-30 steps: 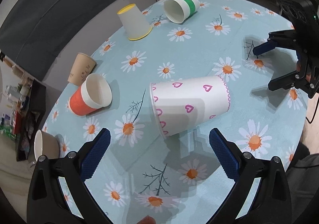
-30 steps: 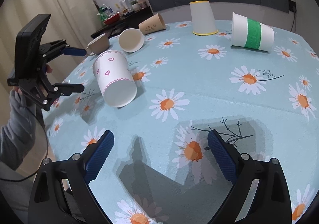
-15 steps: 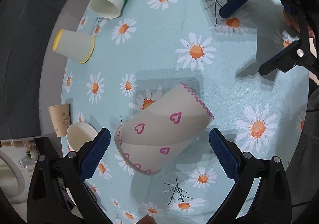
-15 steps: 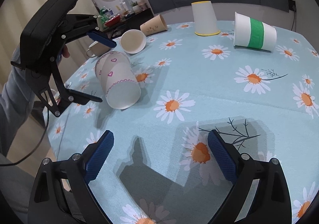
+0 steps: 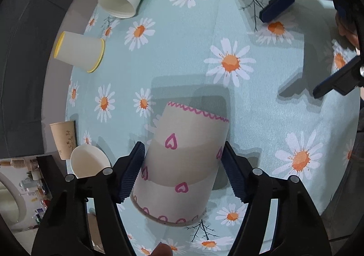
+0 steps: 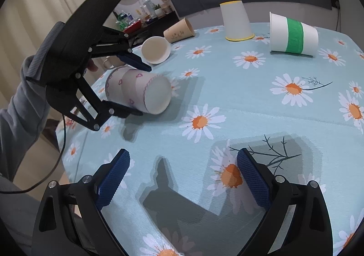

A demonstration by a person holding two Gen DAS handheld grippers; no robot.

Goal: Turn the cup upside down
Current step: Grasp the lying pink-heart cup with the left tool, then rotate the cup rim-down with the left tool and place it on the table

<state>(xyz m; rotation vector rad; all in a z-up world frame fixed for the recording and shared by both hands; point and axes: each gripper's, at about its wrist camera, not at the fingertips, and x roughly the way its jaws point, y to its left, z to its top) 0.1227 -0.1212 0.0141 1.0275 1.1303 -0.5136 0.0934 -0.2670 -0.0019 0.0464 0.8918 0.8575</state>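
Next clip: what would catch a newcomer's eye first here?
The heart cup lying on its side, with the left gripper closing in around its sides, pads right at its walls. Behind it on the daisy tablecloth lie more cups, notably the green-banded cup on its side and the yellow-rimmed cup already upside down. The right gripper hangs open over bare cloth.

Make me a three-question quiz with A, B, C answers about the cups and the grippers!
1. Where is the heart cup?
A. between the left gripper fingers
B. on the yellow-rimmed cup
C. on the floor

2. What colour band is on the cup lying at the far right?
A. red
B. green
C. black

3. How is the right gripper?
A. holding a spoon
B. shut
C. open, empty

Answers: 1 A, blue pads flank its sides; 2 B, a green stripe wraps it; 3 C, only tablecloth shows between its fingers.
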